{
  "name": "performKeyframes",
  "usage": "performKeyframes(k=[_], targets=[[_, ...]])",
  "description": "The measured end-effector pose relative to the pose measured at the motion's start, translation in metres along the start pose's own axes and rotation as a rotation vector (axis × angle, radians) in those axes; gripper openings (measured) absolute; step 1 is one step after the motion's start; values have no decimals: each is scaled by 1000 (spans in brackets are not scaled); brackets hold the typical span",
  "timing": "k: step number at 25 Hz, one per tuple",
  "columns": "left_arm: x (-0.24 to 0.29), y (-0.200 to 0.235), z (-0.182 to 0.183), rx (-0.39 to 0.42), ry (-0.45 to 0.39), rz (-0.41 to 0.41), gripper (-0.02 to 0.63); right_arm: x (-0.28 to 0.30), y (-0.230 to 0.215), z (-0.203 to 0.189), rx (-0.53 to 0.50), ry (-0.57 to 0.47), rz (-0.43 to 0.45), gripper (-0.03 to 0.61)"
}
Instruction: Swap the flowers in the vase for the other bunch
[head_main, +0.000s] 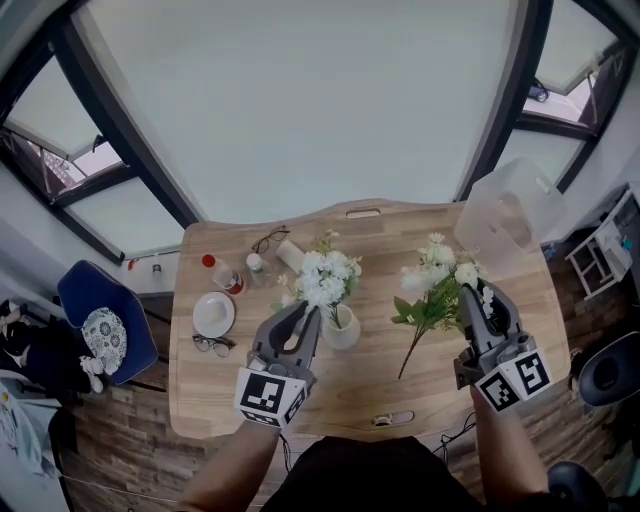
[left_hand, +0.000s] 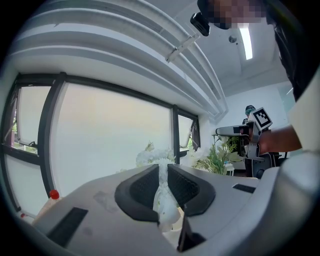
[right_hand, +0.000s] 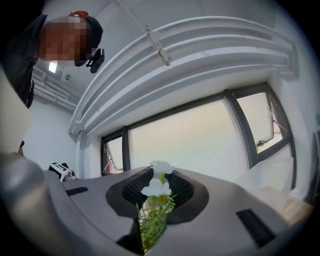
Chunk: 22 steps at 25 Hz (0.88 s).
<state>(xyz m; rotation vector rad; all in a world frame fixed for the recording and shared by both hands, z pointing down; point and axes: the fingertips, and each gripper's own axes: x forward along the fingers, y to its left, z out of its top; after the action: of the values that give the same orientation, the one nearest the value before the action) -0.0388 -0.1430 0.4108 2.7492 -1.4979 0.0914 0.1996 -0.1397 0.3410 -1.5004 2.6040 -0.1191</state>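
A bunch of white flowers (head_main: 325, 275) rises over a small white vase (head_main: 343, 328) at the middle of the wooden table (head_main: 440, 385). My left gripper (head_main: 305, 312) reaches in level from the left and is shut on this bunch just above the vase; white blossom (left_hand: 162, 197) is pinched between its pads. I cannot tell whether the stems still sit in the vase. To the right, my right gripper (head_main: 470, 298) is shut on a second bunch (head_main: 432, 285) of white blooms and green leaves (right_hand: 152, 222), held above the table with its stem hanging down.
Left of the vase are a white plate (head_main: 214, 314), glasses (head_main: 212, 345), a red-capped bottle (head_main: 222, 274) and a small bottle (head_main: 257, 265). A clear plastic container (head_main: 505, 210) stands at the back right. A blue chair (head_main: 100, 325) is beyond the table's left edge.
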Motion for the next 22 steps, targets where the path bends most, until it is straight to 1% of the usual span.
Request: performKeyframes(k=[6, 13, 17, 22], targets=[[-7, 4, 20, 18, -38, 25, 55, 1, 5, 13, -17, -23, 20, 87], [-14, 10, 50, 24, -86, 50, 55, 8, 11, 18, -13, -44, 47, 87], [-16, 10, 71, 40, -111, 59, 55, 12, 12, 25, -13, -52, 63, 87], [-21, 18, 87, 46, -135, 79, 55, 21, 15, 31, -14, -67, 83, 87]])
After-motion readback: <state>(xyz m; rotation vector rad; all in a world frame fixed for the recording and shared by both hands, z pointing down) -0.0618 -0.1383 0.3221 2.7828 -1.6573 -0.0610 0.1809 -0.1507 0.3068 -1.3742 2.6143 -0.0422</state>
